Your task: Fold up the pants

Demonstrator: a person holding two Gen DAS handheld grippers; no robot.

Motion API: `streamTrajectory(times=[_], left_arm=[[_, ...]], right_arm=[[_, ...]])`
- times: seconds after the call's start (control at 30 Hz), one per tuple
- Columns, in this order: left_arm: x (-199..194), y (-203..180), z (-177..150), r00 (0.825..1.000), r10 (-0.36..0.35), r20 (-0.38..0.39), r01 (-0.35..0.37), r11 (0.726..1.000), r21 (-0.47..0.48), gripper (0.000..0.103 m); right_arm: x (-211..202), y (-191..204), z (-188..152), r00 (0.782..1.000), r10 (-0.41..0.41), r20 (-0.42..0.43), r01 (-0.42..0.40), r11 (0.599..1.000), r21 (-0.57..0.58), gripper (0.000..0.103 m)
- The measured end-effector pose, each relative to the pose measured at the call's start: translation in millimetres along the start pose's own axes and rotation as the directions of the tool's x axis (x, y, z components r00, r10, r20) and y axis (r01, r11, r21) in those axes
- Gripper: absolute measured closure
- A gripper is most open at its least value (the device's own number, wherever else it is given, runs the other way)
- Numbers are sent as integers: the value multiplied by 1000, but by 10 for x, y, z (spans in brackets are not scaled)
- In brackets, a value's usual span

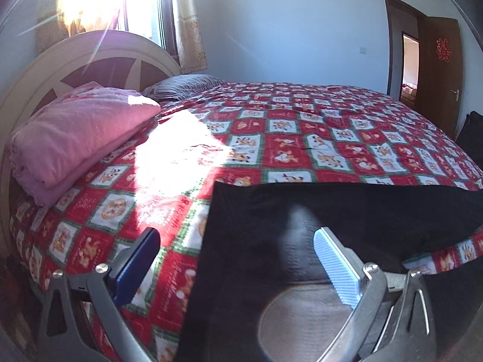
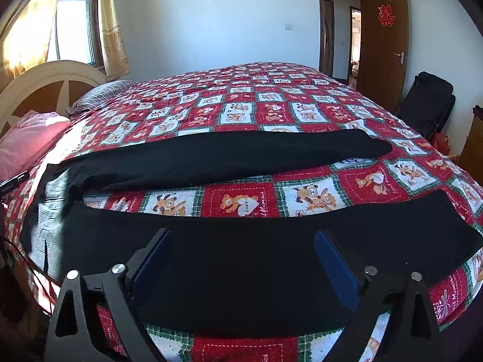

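Hovering over black knit pants (image 2: 229,157) spread legs-apart on red patchwork bear quilt (image 2: 238,202) | left gripper (image 1: 238,262) gaping over waistband, lower frame | right gripper (image 2: 241,256) wide too, nothing pinched, near leg underneath, probably lining up first fold

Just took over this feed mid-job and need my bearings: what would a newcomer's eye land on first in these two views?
The black pants come first, spread flat with legs apart across the near side of the red teddy-bear bedspread. Both grippers stand open over them: the right gripper above the nearer leg, the left gripper over the waist end. Next is the sun glare on the bedspread beside the folded pink blanket by the headboard.
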State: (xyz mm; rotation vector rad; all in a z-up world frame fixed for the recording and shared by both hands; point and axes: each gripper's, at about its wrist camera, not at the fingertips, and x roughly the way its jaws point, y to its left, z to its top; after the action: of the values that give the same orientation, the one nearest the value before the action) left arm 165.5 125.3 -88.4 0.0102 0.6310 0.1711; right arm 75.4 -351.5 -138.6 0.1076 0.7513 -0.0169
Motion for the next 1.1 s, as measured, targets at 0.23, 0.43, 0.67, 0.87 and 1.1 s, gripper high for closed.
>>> streamTrajectory(times=[0.23,0.43,0.67,0.87,1.1], left_arm=[[664,168,251,995,-23,-95,26,999,30,1],[1119,184,238,973,-107,-204,111,994,6,37],[1311,239,210,959,-161,-234,161,987,-21,45],[1417,321,273,940,-228,-254,217,974,-71,49],[1414,196,327,929,-249,-274,267,963,31,74]], right_arm=[[251,-4,126,999,-14,-32,13,1000,-28,38],[468,-145,362,997,-54,-64,53,998,-24,44],[673,-535,835,992,-99,-74,103,994,47,44],[813,-1056,1219,984,-165,-63,171,978,116,44],[1090,-1868,1636,972,-210,-106,228,950,215,44]])
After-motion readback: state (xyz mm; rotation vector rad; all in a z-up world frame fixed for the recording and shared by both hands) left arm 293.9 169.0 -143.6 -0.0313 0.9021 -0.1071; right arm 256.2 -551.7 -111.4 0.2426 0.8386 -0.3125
